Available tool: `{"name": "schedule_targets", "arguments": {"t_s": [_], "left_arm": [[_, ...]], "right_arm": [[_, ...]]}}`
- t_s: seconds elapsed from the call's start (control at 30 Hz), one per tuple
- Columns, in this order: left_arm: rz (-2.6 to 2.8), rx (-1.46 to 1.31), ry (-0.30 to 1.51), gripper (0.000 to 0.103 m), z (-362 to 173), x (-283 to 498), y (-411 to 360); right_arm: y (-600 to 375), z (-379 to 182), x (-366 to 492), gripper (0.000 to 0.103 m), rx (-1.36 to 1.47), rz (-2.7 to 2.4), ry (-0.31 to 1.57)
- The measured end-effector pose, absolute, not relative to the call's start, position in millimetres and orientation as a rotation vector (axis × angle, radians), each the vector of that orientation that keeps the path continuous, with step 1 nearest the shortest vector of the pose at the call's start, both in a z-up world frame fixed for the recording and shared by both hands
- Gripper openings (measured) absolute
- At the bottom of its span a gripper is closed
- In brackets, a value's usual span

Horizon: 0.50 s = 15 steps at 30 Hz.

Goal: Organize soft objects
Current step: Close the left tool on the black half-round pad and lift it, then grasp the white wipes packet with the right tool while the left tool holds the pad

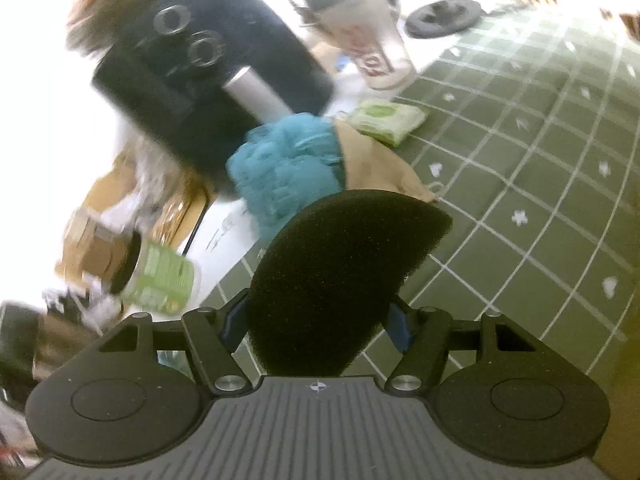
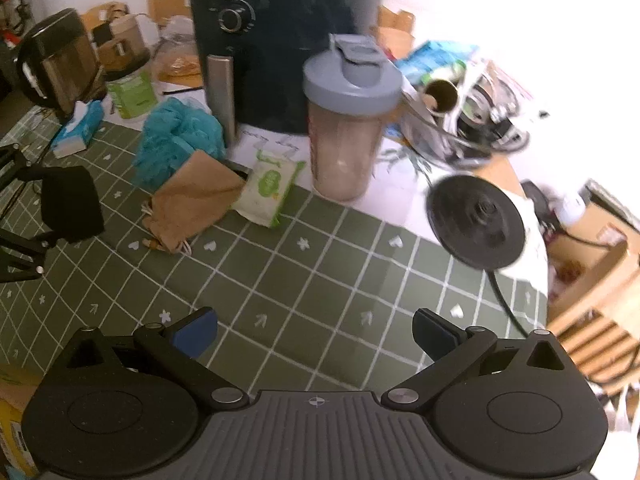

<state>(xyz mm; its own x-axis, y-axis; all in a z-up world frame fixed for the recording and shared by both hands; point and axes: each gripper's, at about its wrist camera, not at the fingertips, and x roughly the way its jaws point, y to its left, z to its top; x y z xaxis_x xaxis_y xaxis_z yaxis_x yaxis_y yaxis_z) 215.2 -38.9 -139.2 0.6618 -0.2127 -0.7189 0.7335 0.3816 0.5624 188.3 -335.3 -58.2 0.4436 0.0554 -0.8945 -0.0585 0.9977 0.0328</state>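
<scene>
- A black half-round foam sponge (image 1: 336,280) is pinched between the left gripper's (image 1: 320,320) pads, lifted off the green checked tablecloth (image 2: 320,280).
- The right gripper (image 2: 316,336) is spread wide, nothing held.
- A teal mesh bath pouf (image 2: 176,136) is parked by the black air fryer (image 2: 280,40).

Wipes pack (image 2: 269,192) between pouch (image 2: 192,204) and shaker bottle (image 2: 348,120)

Both wrist views angled down at green mat (image 1: 520,160), sharing teal pouf (image 2: 176,136)

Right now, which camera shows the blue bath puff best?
The right wrist view: the bath puff sits whole and sharp beside the brown pouch. In the left wrist view the black sponge partly hides the blurred puff.
</scene>
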Motion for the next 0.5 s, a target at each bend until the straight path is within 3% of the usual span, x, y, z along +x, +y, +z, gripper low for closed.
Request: {"name": "schedule_targets", "arguments": {"t_s": [0.5], "left_arm": [[-0.508,0.546,0.759,0.066,-81,195,18]], "right_arm": [[-317,-100,230,0.103,-0.044,0.234,0.965]]}}
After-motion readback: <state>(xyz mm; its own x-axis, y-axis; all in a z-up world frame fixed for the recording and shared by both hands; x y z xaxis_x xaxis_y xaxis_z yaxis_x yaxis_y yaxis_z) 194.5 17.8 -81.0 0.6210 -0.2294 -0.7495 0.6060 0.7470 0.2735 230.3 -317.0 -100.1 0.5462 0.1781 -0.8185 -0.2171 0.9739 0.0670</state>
